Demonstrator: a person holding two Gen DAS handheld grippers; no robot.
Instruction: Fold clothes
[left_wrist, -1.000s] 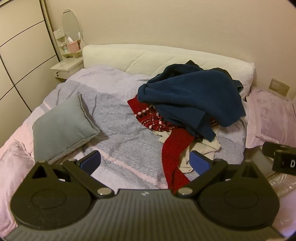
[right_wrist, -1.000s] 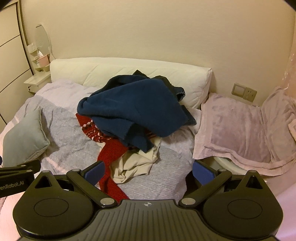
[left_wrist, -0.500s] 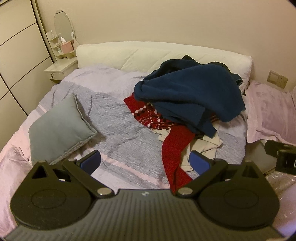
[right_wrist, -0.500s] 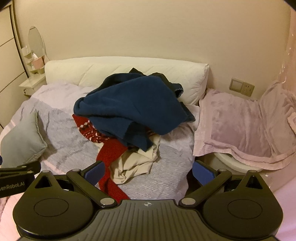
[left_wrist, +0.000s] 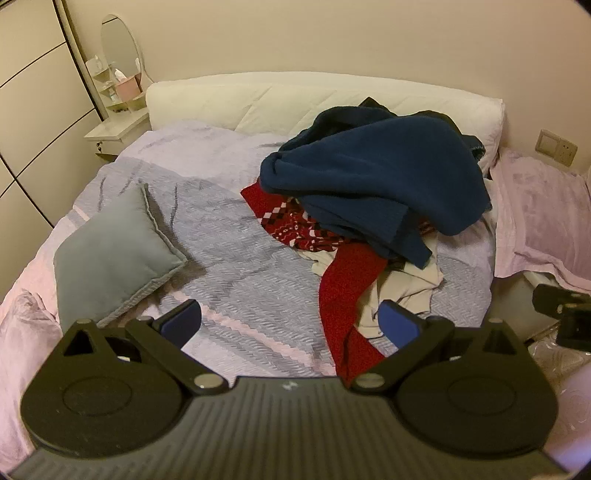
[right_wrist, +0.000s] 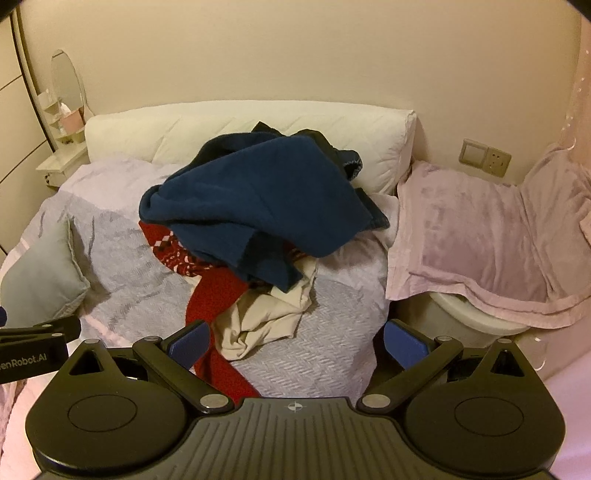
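**Q.** Where do the clothes lie, and how do the two tongs stand?

**A.** A heap of clothes sits on the bed (left_wrist: 229, 258), toward 12 o'clock from both tools, against the white headboard cushion (left_wrist: 295, 99). A navy fleece garment (left_wrist: 373, 177) tops the heap; beneath it lie a red patterned knit (left_wrist: 295, 225) and a cream garment (right_wrist: 266, 314). A red sleeve or leg of the knit trails toward 6 o'clock. The left gripper (left_wrist: 290, 321) and the right gripper (right_wrist: 295, 339) both hover short of the heap, jaws spread wide, nothing held.

**Q.** How is the cloth likely to handle?

**A.** Judged soft, limp and light; the fleece is probably bulkier and will sag and drag its neighbours when lifted. Nothing is fragile; the knit may snag.

**Q.** Where should hold be taken?

**A.** Probably on the fleece's free edge at about 5 o'clock of the garment, pinching one layer only. The grey cushion (left_wrist: 110, 254) at 9 o'clock leaves flat bedding between for spreading.
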